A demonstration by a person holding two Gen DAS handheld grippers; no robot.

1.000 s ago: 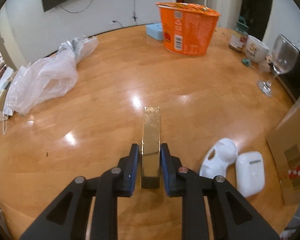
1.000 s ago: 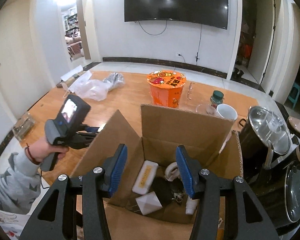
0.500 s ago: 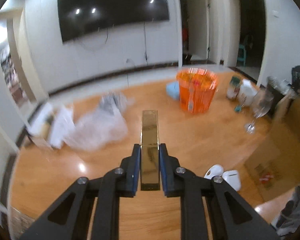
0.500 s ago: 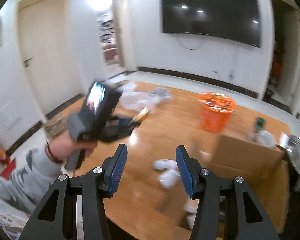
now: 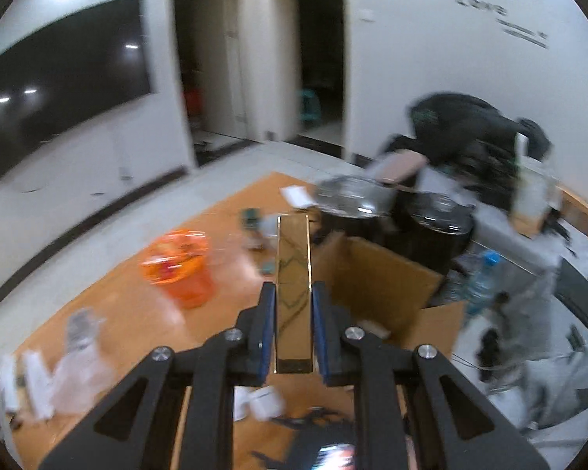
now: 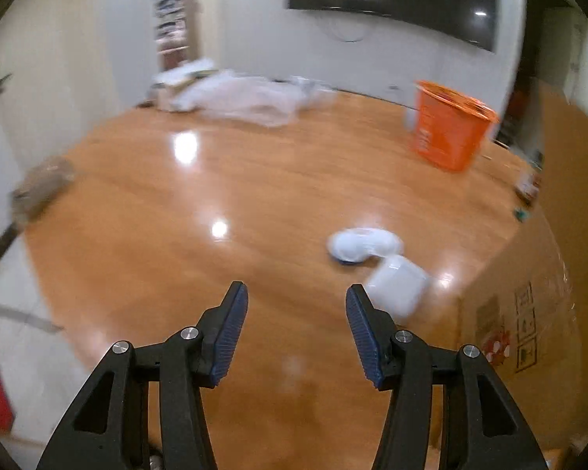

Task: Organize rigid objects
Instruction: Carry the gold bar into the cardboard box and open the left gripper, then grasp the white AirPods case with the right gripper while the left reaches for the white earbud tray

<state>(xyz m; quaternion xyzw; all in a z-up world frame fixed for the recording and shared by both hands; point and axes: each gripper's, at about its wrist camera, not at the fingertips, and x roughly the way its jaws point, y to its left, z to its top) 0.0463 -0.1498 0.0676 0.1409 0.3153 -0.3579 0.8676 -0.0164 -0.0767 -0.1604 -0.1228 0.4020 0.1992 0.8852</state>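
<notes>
My left gripper (image 5: 293, 293) is shut on a long gold box (image 5: 293, 274) and holds it high in the air, pointing toward the open cardboard box (image 5: 376, 278). My right gripper (image 6: 296, 315) is open and empty, low over the wooden table (image 6: 215, 211). Just ahead and right of it lie a white earbuds case (image 6: 396, 288) and a white curved plastic piece (image 6: 362, 243), close to the cardboard box's side (image 6: 529, 293). The earbuds case also shows under the left gripper (image 5: 268, 403).
An orange noodle bowl (image 6: 450, 133) (image 5: 178, 270) stands at the far right of the table. Clear plastic bags (image 6: 247, 98) lie at the far edge. Black pots with lids (image 5: 431, 219) and a water bottle (image 5: 480, 278) stand beyond the box. The views are motion-blurred.
My left gripper lifted the gold box off the table and swung right toward the cardboard box. My right gripper swung left from over the box down toward the white items.
</notes>
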